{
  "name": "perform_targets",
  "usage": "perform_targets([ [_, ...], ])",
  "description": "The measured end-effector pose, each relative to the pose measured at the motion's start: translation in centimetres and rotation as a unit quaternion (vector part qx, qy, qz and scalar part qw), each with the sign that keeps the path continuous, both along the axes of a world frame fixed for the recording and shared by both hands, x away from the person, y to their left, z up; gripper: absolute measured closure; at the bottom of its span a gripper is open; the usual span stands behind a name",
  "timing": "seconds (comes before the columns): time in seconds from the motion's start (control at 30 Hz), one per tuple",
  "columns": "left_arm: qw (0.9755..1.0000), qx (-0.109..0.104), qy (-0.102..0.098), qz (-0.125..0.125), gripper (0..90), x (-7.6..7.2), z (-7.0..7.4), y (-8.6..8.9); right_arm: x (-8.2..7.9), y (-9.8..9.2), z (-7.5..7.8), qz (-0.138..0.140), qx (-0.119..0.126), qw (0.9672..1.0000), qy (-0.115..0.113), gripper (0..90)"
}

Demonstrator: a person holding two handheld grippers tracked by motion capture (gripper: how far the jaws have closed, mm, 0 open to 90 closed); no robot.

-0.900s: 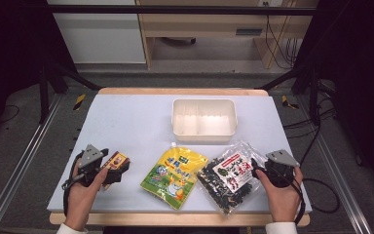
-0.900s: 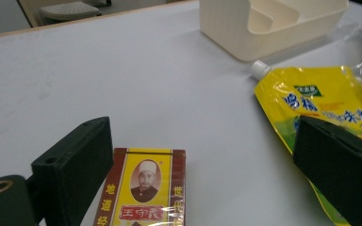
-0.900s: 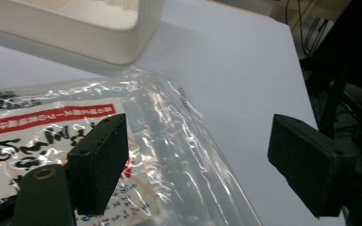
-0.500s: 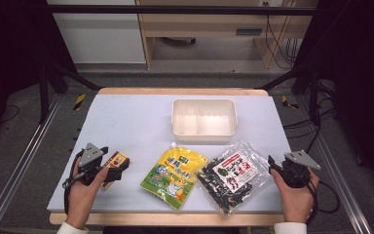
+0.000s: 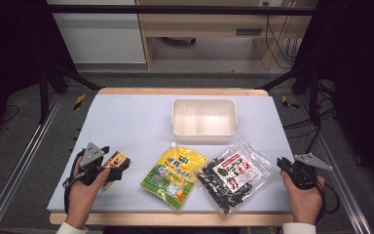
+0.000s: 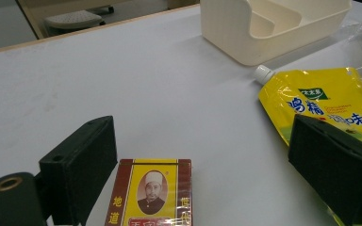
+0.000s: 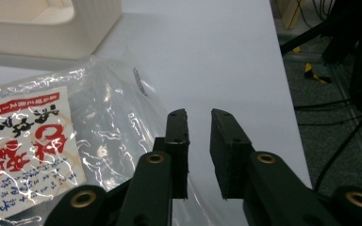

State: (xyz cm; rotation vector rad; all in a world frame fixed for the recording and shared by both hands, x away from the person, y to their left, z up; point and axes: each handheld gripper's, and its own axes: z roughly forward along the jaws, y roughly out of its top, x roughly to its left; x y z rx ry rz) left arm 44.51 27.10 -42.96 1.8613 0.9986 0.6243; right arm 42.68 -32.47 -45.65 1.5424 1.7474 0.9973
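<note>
Resting at the table's (image 5: 126, 117) near left, the left gripper (image 5: 108, 168) stands wide around a small red-and-yellow box (image 6: 151, 195) – its pads not pressing. A yellow spouted pouch (image 5: 175, 175) and a clear bag of dark pieces (image 5: 231, 175) lie right of it, below the white tray (image 5: 203, 137). The right gripper (image 7: 199, 141) – jaws narrow, nothing between them – sits just beside the bag's right edge.

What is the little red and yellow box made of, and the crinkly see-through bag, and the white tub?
The box looks like printed cardboard wrapped in glossy film: flat faces, sharp edges, a shine. The bag seems to be thin clear plastic, since it wrinkles, glints and shows the dark bits inside. The tub looks like stiff, matte cream plastic with smooth moulded walls and a divider.
</note>
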Motion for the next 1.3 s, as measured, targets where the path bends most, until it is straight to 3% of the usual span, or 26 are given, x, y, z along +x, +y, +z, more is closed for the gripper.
perform_targets([
  [0.07,1.0,-0.002,-0.001,-0.002,8.3,-0.1,0.0,-0.1,-0.4,-0.4,-0.3,-0.001,-0.001,1.0,0.005,68.9],
  [0.33,0.9999,0.009,-0.003,-0.012,8.3,-0.1,0.0,-0.6,-0.2,-1.3,-1.4,0.01,0.033,0.9986,0.04,55.6],
  [0.87,0.9996,0.017,-0.009,-0.019,9.0,-0.3,0.0,-0.8,0.1,-0.6,-1.7,0.02,0.015,0.9981,0.057,54.5],
  [1.3,0.9995,0.025,-0.011,-0.013,12.9,-0.2,0.1,-1.0,0.4,-0.6,-2.2,0.035,0.019,0.9967,0.071,55.6],
])
